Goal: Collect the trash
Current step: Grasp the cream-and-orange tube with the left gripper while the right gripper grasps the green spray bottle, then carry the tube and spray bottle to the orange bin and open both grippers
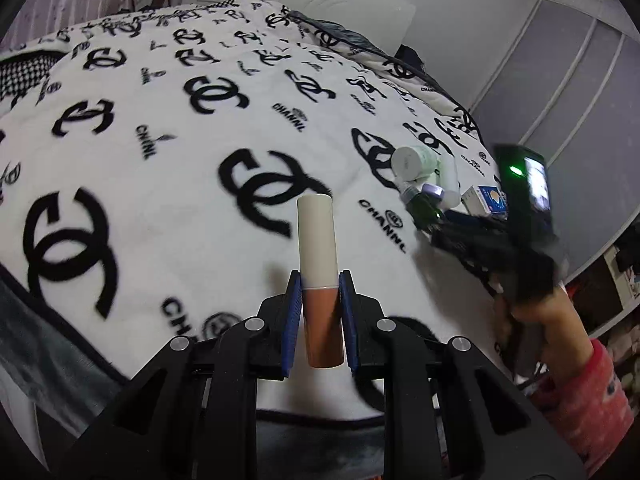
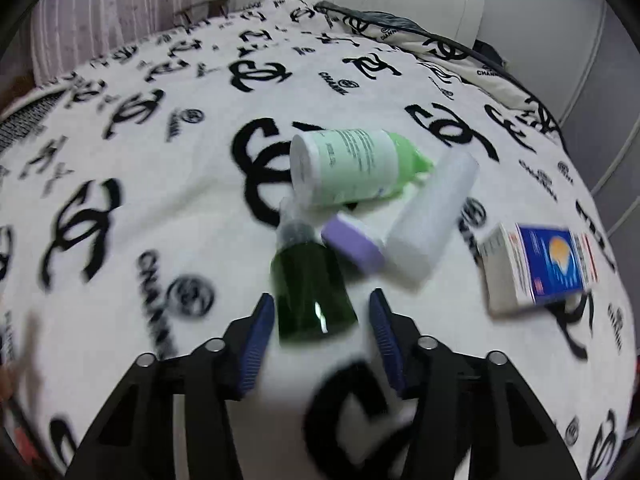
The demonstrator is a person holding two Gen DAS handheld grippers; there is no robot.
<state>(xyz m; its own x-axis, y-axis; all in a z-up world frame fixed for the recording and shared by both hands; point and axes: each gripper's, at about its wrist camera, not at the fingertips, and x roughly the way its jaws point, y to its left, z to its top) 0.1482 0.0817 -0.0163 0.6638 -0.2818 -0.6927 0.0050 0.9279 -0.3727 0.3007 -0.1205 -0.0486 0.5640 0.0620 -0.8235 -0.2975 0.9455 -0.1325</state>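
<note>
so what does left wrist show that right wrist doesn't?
Left wrist only: the left tongs shut on a white-and-tan tube, plus the person's hand carrying the right tongs. Right wrist only: the right tongs astride the dark green bottle, pads not touching it. Both: the monogram blanket, green-capped bottle, white tube and blue box.

that blanket (image 2: pixel 168 208) is white with black interlocking-C logos all over it. the tube (image 1: pixel 320 276) is cream up top, terracotta brown below, and the gripper pads (image 1: pixel 294 320) are blue on black arms. then there's a dark green bottle (image 2: pixel 312 300), a white bottle with a mint green cap (image 2: pixel 352 164), a lilac cap (image 2: pixel 352 246), and a white box with a blue and orange panel (image 2: pixel 536 264)
</note>
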